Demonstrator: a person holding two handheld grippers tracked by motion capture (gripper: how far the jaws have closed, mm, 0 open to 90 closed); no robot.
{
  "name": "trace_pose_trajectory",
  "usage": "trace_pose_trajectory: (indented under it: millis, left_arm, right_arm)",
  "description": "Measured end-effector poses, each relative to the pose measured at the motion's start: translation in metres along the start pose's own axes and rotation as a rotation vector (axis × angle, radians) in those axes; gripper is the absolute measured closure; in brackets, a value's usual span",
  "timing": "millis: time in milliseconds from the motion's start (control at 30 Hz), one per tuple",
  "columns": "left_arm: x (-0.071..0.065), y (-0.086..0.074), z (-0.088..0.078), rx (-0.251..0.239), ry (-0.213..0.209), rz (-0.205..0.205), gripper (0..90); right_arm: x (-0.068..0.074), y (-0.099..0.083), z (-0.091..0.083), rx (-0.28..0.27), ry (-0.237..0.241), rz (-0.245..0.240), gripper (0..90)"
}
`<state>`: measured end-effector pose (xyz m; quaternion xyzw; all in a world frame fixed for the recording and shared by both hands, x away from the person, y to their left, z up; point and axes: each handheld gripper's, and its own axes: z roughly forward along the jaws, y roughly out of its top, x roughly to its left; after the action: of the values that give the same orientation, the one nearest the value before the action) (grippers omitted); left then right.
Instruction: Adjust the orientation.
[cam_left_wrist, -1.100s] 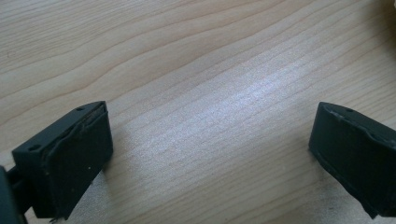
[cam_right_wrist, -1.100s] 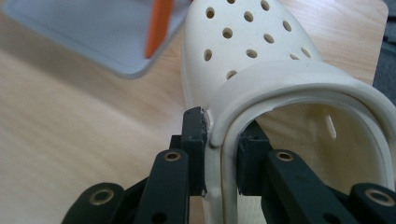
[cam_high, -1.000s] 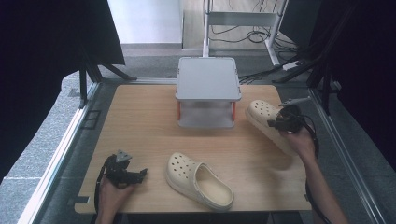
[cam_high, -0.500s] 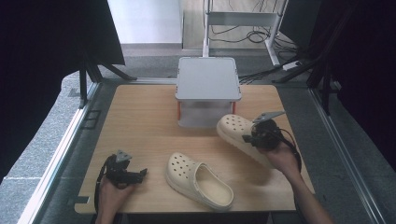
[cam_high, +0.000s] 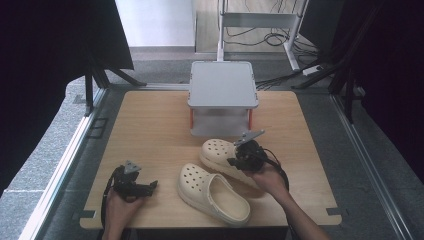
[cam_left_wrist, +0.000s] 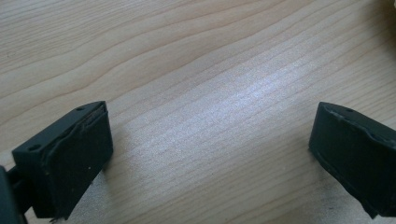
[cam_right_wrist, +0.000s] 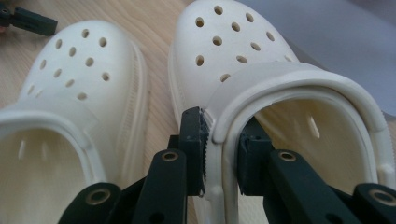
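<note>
right hand-held gripper (cam_right_wrist: 219, 154) clamps the held clog (cam_right_wrist: 243, 70) | other clog (cam_high: 212, 192) just beside, parallel | left hand-held gripper (cam_high: 131, 186) wide, empty

Wooden table (cam_high: 150, 130) sat on a grey floor (cam_high: 55, 150). Grey two-level stand (cam_high: 223, 85) with red-orange legs stood at the table's far middle, lower shelf bare. Metal frame rails (cam_high: 65, 165) ran along left and right table sides. Behind the table, a white metal rack (cam_high: 260, 21) stood over tangled black cables (cam_high: 272, 37). Dark curtains (cam_high: 45, 45) hung at both sides. White panel (cam_high: 155, 22) at far back.
</note>
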<state>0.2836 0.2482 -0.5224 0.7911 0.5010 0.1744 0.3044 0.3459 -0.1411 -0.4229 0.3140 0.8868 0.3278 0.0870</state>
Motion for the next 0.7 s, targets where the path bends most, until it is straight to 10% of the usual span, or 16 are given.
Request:
trace_pose_trajectory:
  millis: [533, 700]
  left_arm:
    - [0.0, 0.0, 0.0, 0.0, -0.001, -0.006, 0.0]
    - [0.0, 0.0, 0.0, 0.0, -0.001, -0.004, 0.0]
  right_arm:
    - [0.018, 0.001, 0.026, 0.042, 0.146, 0.025, 73.7]
    - [0.01, 0.002, 0.015, 0.005, 0.126, 0.036, 52.7]
